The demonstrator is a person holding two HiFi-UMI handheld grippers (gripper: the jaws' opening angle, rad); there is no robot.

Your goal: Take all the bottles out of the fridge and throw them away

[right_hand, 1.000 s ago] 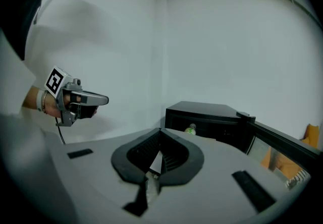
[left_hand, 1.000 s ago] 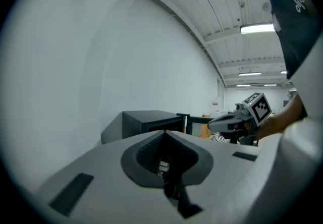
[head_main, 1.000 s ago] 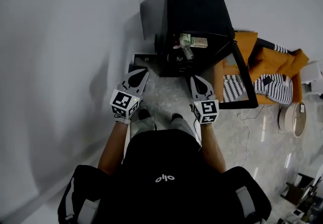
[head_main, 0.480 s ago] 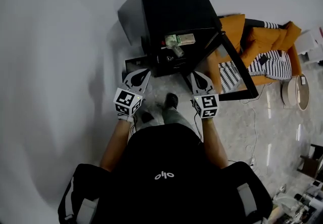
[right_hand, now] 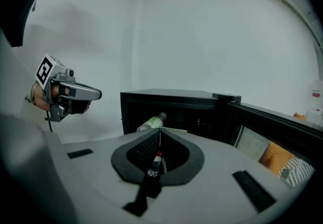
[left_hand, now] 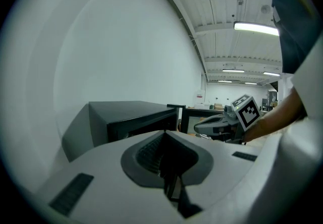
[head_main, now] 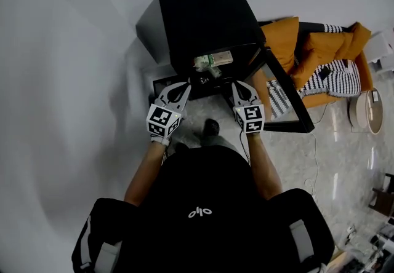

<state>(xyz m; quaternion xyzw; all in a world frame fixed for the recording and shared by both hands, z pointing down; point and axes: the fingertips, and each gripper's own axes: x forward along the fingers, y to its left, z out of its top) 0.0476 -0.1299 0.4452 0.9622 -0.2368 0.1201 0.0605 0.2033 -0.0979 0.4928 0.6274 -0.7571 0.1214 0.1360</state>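
A black mini fridge (head_main: 203,23) stands on the floor against the wall, its glass door (head_main: 283,93) swung open to the right. On its upper shelf lies a clear bottle with a green label (head_main: 209,61) (right_hand: 150,122); darker items sit below it, too dim to name. My left gripper (head_main: 183,85) and right gripper (head_main: 237,85) are side by side just in front of the opening, both shut and empty. In the left gripper view the fridge (left_hand: 126,117) is ahead, with the right gripper (left_hand: 222,124) beside it. In the right gripper view my left gripper (right_hand: 68,94) shows at the left.
An orange seat with striped cushions (head_main: 323,59) stands right of the door. A round white device (head_main: 363,112) and a cable (head_main: 312,155) lie on the marble floor. A white wall runs along the left. One shoe of the person (head_main: 211,126) is below the fridge.
Both grippers have moved forward and a little down, closer to the open fridge. The fridge now sits nearer in the view. Jaws stayed shut.
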